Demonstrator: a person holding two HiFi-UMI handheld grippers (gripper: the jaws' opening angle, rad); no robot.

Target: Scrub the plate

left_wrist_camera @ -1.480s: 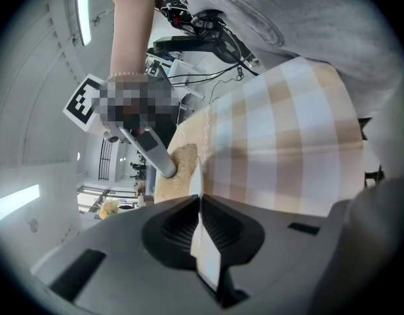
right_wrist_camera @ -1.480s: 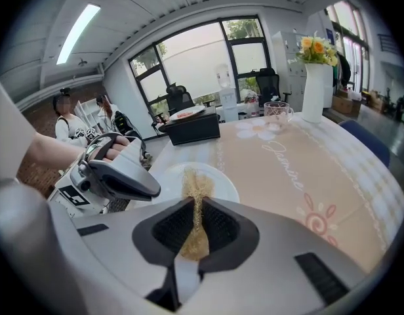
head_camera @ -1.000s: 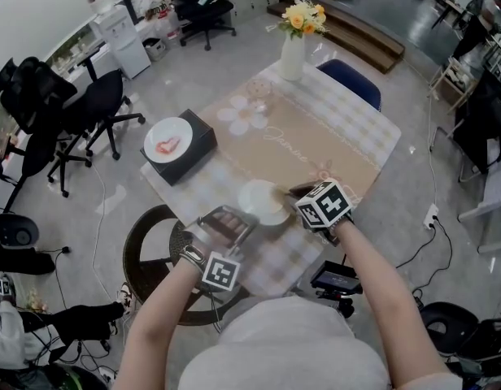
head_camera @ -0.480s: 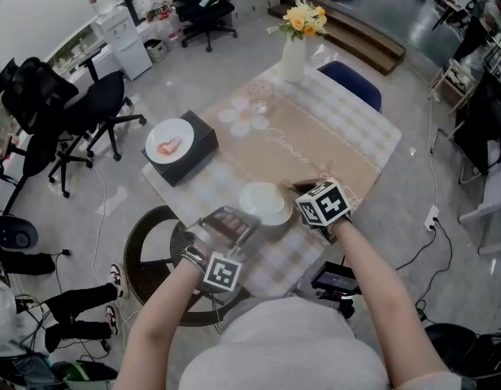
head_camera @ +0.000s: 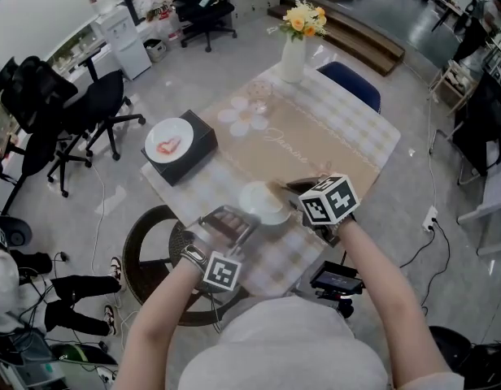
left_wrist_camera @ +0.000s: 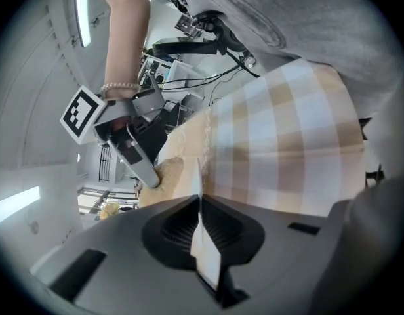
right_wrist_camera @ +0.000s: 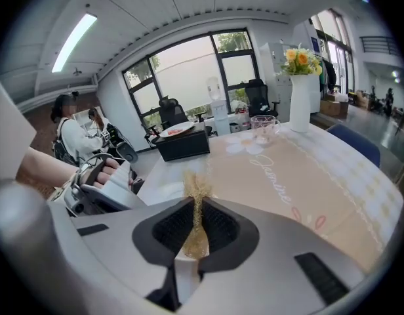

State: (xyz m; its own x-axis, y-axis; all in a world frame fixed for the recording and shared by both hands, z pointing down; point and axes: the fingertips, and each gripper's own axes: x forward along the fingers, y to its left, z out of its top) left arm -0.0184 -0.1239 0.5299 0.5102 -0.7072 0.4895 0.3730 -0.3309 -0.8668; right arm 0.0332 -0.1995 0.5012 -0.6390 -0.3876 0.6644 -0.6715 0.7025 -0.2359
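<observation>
A white plate (head_camera: pixel 263 202) lies near the front edge of the checked table (head_camera: pixel 372 136). My left gripper (head_camera: pixel 237 219) is shut on the plate's near rim, seen edge-on as a thin white strip (left_wrist_camera: pixel 202 241) in the left gripper view. My right gripper (head_camera: pixel 289 195) comes in from the right, shut on a tan scrubber (right_wrist_camera: pixel 197 225) that rests over the plate's right side. The left gripper view shows the right gripper (left_wrist_camera: pixel 138 159) pressing the scrubber (left_wrist_camera: pixel 169 173) downward.
A black box (head_camera: pixel 185 154) carrying a second plate (head_camera: pixel 167 140) sits at the table's left corner. A glass (head_camera: pixel 259 93) and a white vase of flowers (head_camera: pixel 293 54) stand at the far end. A blue chair (head_camera: pixel 352 82) and office chairs (head_camera: pixel 96 104) surround the table.
My right gripper has shifted a little to the right and upward over the plate. The left gripper and plate have stayed put.
</observation>
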